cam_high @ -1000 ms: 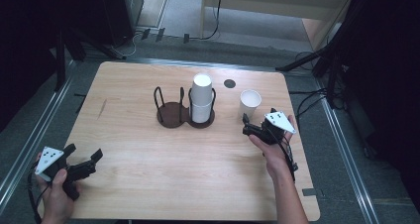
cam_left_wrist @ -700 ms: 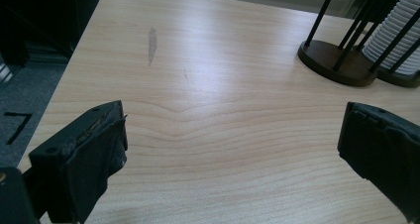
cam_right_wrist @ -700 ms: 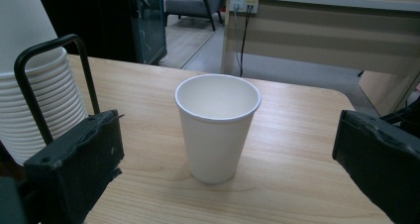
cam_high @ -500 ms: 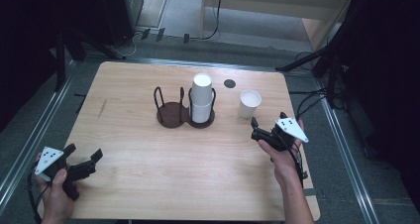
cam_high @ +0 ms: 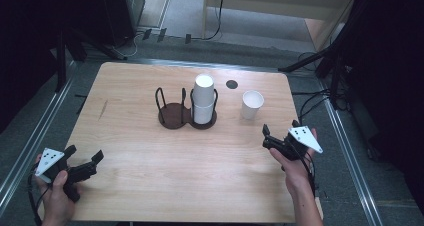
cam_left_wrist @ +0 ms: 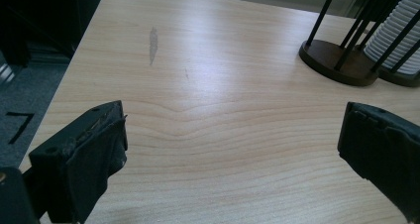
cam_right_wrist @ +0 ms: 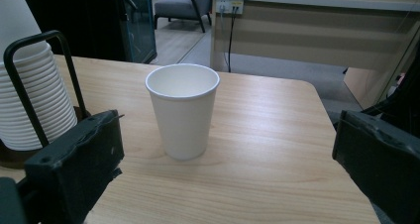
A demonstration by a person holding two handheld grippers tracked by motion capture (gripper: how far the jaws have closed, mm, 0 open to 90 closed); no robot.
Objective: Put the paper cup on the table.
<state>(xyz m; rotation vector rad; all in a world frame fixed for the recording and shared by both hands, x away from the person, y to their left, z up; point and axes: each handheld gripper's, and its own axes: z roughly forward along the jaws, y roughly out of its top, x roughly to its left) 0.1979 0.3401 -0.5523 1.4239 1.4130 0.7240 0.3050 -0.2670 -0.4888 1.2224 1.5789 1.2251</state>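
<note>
A single white paper cup [cam_high: 251, 104] [cam_right_wrist: 183, 110] stands upright on the wooden table [cam_high: 150, 161], right of a dark two-ring cup holder [cam_high: 187, 115]. The holder's right ring carries a stack of white cups [cam_high: 203, 98] [cam_right_wrist: 25, 100]; its left ring is empty [cam_left_wrist: 337, 60]. My right gripper [cam_high: 280, 134] hovers open near the table's right edge, a short way in front of the lone cup, nothing between its jaws. My left gripper [cam_high: 84, 159] is held open at the front left corner, over bare wood.
A small black disc [cam_high: 231, 84] lies on the table behind the single cup. The table is ringed by a metal frame [cam_high: 30, 151], with cables [cam_high: 310, 103] on the floor beyond. A desk [cam_right_wrist: 317, 21] and chair [cam_right_wrist: 185, 6] stand further back.
My right gripper has drawn back from the single cup toward the front right edge. The cup stays standing where it was. The left gripper has barely moved.
</note>
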